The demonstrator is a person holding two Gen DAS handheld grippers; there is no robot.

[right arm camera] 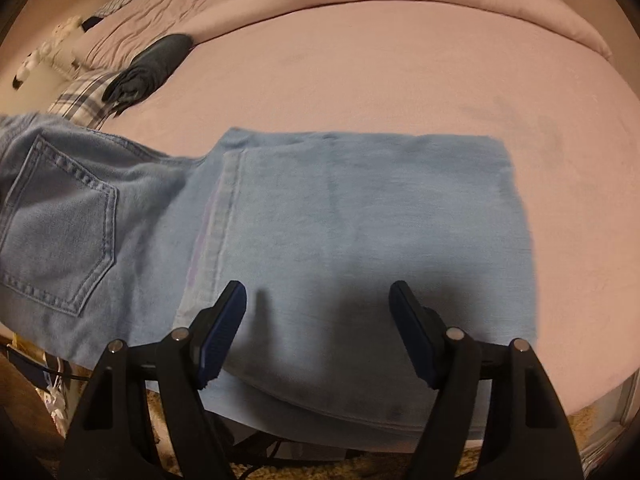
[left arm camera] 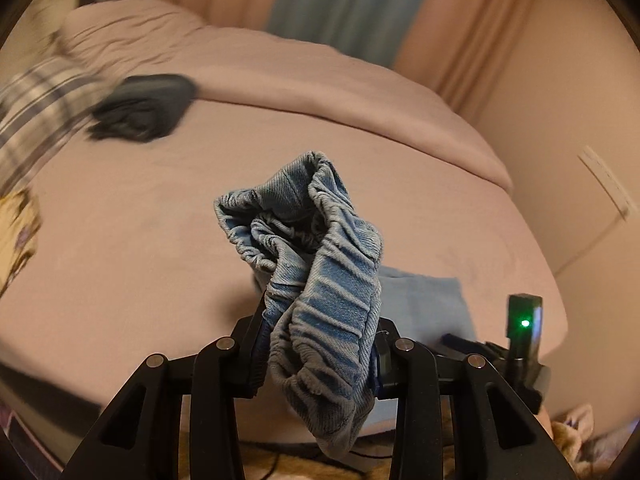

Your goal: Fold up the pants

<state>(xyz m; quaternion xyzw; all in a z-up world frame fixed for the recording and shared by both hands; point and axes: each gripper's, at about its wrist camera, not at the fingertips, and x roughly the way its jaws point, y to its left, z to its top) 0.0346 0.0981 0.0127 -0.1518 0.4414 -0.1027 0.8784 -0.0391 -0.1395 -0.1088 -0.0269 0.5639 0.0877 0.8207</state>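
Light blue denim pants [right arm camera: 320, 220] lie on the pink bed, legs folded flat toward the right, the back pocket [right arm camera: 60, 224] end lifted at the left. My left gripper [left arm camera: 316, 344] is shut on the gathered elastic waistband [left arm camera: 320, 272] and holds it up above the bed. My right gripper [right arm camera: 318, 300] is open and empty, just above the folded legs near the bed's front edge. Part of the right gripper, with a green light [left arm camera: 525, 323], shows in the left wrist view.
A dark folded garment [right arm camera: 156, 64] and a plaid cloth [right arm camera: 80, 100] lie at the far left of the bed [right arm camera: 400, 60]. A pink duvet is bunched along the back. Curtains [left arm camera: 352, 4] hang behind. Carpet and cables lie below the bed's front edge.
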